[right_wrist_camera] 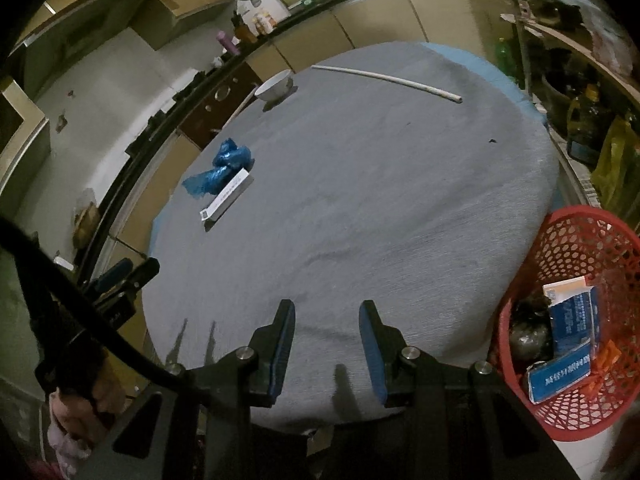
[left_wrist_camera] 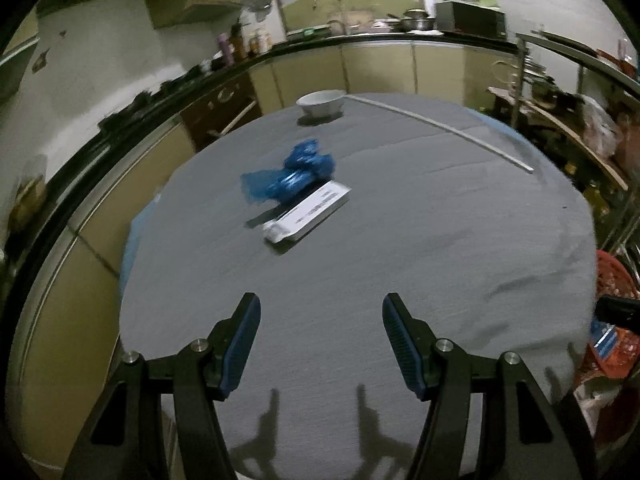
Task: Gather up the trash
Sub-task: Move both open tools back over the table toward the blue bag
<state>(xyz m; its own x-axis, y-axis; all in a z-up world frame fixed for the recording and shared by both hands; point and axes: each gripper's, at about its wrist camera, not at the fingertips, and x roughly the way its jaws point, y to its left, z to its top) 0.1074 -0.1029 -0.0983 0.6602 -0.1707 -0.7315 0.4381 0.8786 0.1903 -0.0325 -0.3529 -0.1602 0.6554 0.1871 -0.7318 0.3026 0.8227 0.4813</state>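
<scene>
A crumpled blue plastic bag (left_wrist_camera: 296, 172) (right_wrist_camera: 224, 166) lies on the grey table cloth (left_wrist_camera: 400, 240), touching a flat white box (left_wrist_camera: 310, 210) (right_wrist_camera: 227, 196). My left gripper (left_wrist_camera: 322, 298) hovers over the near part of the table, open and holding nothing, well short of both. My right gripper (right_wrist_camera: 327, 303) hangs over the near table edge. Its jaws stand a narrow gap apart with only cloth showing between them. A red mesh basket (right_wrist_camera: 560, 240) sits off the table's right side and holds blue-and-white boxes (right_wrist_camera: 572, 316) and dark crumpled trash.
A white bowl (left_wrist_camera: 322, 104) and a long thin white rod (left_wrist_camera: 440, 128) lie at the table's far side. Kitchen cabinets and a counter curve around behind and to the left. Cluttered shelves stand to the right. A hand (right_wrist_camera: 80, 412) grips the left tool.
</scene>
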